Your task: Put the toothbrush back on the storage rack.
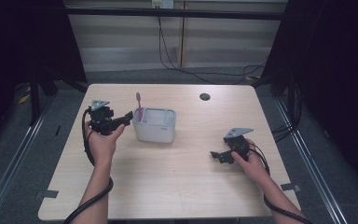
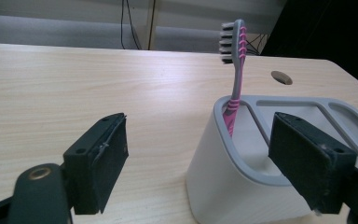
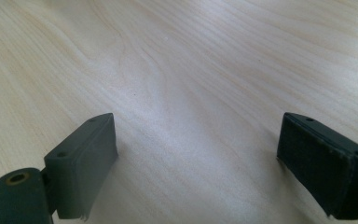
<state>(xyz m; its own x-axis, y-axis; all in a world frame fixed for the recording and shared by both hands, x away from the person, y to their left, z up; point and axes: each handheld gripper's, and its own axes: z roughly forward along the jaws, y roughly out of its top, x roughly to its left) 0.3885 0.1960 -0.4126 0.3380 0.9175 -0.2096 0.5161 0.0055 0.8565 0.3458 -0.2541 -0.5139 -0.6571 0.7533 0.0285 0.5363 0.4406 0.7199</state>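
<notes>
Toothbrush (image 2: 235,74), pink and grey: stands upright, bristles up, in the end compartment of a white holder (image 1: 154,128) with grey rim, on a pale wooden table (image 1: 168,186). Left gripper (image 2: 196,154): jaws wide apart, nothing between the pads; one jaw over the holder's rim, seemingly not touching it; toothbrush just beyond, apart from both jaws. Right gripper (image 3: 198,163): jaws spread wide, empty, low over bare table, well apart from the holder. Round cable hole (image 1: 205,96) near the far edge
</notes>
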